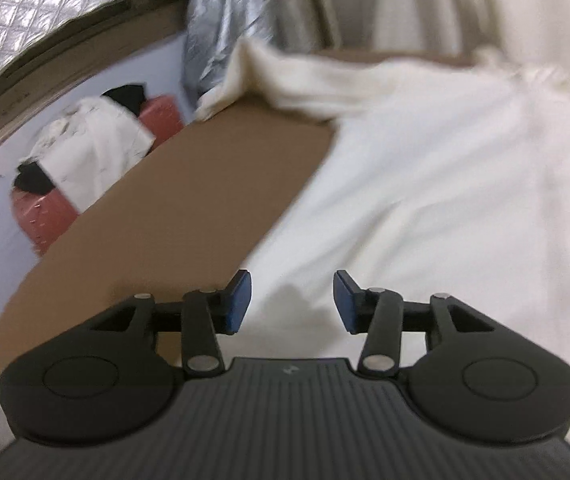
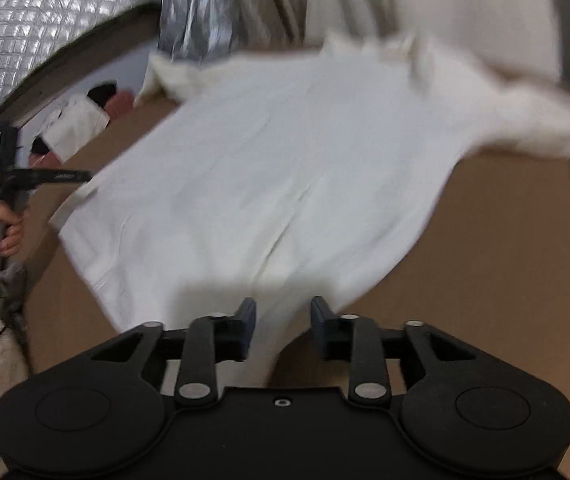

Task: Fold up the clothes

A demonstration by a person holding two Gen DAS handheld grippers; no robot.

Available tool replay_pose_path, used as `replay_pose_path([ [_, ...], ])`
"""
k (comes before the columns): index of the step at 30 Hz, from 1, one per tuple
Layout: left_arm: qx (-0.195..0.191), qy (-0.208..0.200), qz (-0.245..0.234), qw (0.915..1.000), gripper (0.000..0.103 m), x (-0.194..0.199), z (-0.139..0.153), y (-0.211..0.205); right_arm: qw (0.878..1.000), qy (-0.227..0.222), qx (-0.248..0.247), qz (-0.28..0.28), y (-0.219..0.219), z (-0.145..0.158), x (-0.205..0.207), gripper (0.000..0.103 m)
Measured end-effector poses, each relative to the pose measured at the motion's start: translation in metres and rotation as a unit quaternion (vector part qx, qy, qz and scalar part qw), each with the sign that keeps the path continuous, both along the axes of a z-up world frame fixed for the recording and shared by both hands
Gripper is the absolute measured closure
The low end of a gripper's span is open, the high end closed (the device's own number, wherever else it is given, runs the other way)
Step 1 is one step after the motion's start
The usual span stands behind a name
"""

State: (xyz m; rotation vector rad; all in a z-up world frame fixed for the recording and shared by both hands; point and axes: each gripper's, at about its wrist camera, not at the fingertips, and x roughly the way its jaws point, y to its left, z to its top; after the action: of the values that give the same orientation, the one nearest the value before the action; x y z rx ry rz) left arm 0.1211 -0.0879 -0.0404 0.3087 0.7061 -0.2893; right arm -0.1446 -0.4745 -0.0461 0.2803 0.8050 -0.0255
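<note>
While a red basket (image 1: 45, 216) on the floor at far left holds white and black clothes, we see one white shirt (image 2: 269, 176) spread flat on the brown table (image 2: 505, 280); our left gripper (image 1: 292, 304) hovers over its left edge, jaws apart, holding nothing; our right gripper (image 2: 283, 328) hovers at its near hem, jaws apart, cloth between them ungripped.

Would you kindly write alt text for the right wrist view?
A white cotton shirt lies spread on a brown table, its near hem between the open right gripper fingers. At far left, a hand holds the left gripper beside the shirt's edge.
</note>
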Motion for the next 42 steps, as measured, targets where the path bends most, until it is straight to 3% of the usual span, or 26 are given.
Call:
replay_pose_path([
  [2, -0.018, 0.009, -0.028, 0.9994, 0.055, -0.014, 0.016, -0.021, 1.0, -0.013, -0.01, -0.019, -0.02, 0.014, -0.016, 0.065],
  [4, -0.027, 0.013, -0.046, 0.9985, 0.054, -0.026, 0.032, -0.04, 0.999, -0.025, 0.013, -0.046, -0.048, 0.035, -0.03, 0.065],
  [6, -0.064, 0.058, -0.067, 0.994, 0.051, -0.032, 0.05, -0.059, 0.995, -0.028, 0.051, -0.078, -0.075, 0.059, -0.045, 0.059],
  [9, -0.122, 0.127, -0.099, 0.9794, 0.051, -0.039, 0.077, -0.086, 0.979, 0.011, 0.131, -0.154, -0.113, 0.102, -0.068, 0.053],
  [11, -0.158, 0.169, -0.115, 0.9661, 0.051, -0.044, 0.1, -0.104, 0.973, 0.021, 0.175, -0.147, -0.127, 0.132, -0.076, 0.053],
  [13, -0.167, 0.173, -0.129, 0.9619, 0.051, -0.047, 0.126, -0.127, 0.967, 0.017, 0.217, -0.129, -0.143, 0.168, -0.088, 0.049],
  [16, -0.172, 0.112, -0.125, 0.9707, 0.047, -0.05, 0.154, -0.171, 0.959, 0.018, 0.255, -0.119, -0.159, 0.211, -0.088, 0.042],
  [18, -0.167, 0.131, -0.114, 0.9705, 0.046, -0.053, 0.151, -0.21, 0.958, 0.052, 0.244, -0.144, -0.169, 0.233, -0.079, 0.042],
  [20, -0.105, 0.145, -0.13, 0.9752, 0.046, -0.063, 0.146, -0.257, 0.965, 0.072, 0.2, -0.156, -0.17, 0.253, -0.07, 0.042],
  [22, -0.012, 0.066, -0.171, 0.983, 0.045, -0.084, 0.145, -0.298, 0.973, 0.068, 0.152, -0.158, -0.171, 0.269, -0.062, 0.041],
  [24, 0.068, -0.034, -0.201, 0.9766, 0.045, -0.105, 0.143, -0.332, 0.977, 0.031, 0.15, -0.146, -0.179, 0.265, -0.053, 0.032],
  [26, 0.073, -0.065, -0.227, 0.9691, 0.045, -0.115, 0.139, -0.353, 0.975, -0.006, 0.167, -0.149, -0.194, 0.246, -0.042, 0.024],
  [29, 0.017, -0.035, -0.239, 0.9701, 0.045, -0.122, 0.127, -0.38, 0.954, -0.038, 0.215, -0.204, -0.229, 0.181, -0.026, 0.023],
  [31, -0.026, -0.006, -0.242, 0.9698, 0.045, -0.126, 0.114, -0.398, 0.933, -0.04, 0.257, -0.251, -0.248, 0.126, -0.022, 0.024],
  [34, -0.062, 0.012, -0.252, 0.9656, 0.045, -0.129, 0.08, -0.424, 0.888, 0.008, 0.319, -0.331, -0.273, 0.03, -0.031, 0.024],
  [36, -0.062, 0.007, -0.266, 0.962, 0.045, -0.133, 0.057, -0.438, 0.853, 0.038, 0.356, -0.38, -0.29, -0.032, -0.038, 0.028],
  [40, -0.052, 0.005, -0.298, 0.953, 0.045, -0.131, 0.021, -0.465, 0.838, 0.044, 0.335, -0.429, -0.314, -0.062, -0.057, 0.028],
  [42, -0.042, 0.005, -0.312, 0.9491, 0.044, -0.131, 0.011, -0.475, 0.837, 0.031, 0.305, -0.453, -0.323, -0.068, -0.061, 0.025],
])
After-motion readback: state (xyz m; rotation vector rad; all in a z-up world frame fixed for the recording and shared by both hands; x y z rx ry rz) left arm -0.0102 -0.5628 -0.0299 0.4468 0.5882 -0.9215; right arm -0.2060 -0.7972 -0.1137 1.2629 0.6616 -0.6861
